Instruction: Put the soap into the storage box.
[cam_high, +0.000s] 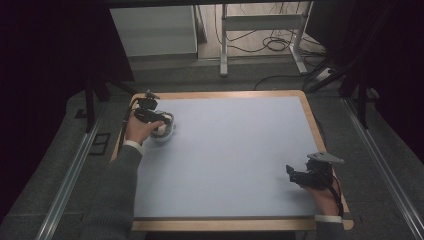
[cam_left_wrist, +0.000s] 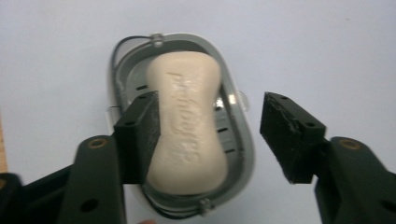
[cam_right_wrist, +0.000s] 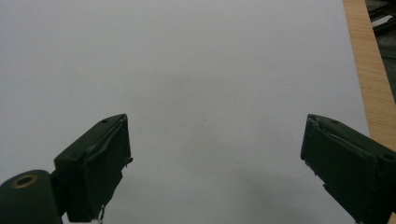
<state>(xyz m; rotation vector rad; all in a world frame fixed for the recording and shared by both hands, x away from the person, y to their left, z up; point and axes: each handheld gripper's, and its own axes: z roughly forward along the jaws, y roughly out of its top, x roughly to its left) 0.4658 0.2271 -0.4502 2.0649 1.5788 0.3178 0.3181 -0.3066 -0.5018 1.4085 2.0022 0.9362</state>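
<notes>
A cream bar of soap (cam_left_wrist: 189, 126) with raised lettering lies in a grey oval soap dish (cam_left_wrist: 246, 140) near the table's far left corner. My left gripper (cam_left_wrist: 208, 100) hangs over the dish (cam_high: 166, 134) with its jaws apart around the bar. One pad (cam_left_wrist: 148, 126) lies against the soap's side, while the other pad (cam_left_wrist: 280, 126) stands well off it, outside the dish rim. In the high view the left gripper (cam_high: 159, 122) covers most of the dish. My right gripper (cam_high: 290, 172) rests at the near right of the table, and its jaws (cam_right_wrist: 215, 121) are open with nothing between them.
A pale blue mat (cam_high: 230, 150) covers the wooden table, whose bare edge (cam_right_wrist: 369, 70) runs close beside the right gripper. Beyond the table's far edge stand a white cabinet (cam_high: 155, 30), a metal frame (cam_high: 260, 35) and loose cables (cam_high: 275, 45) on the floor.
</notes>
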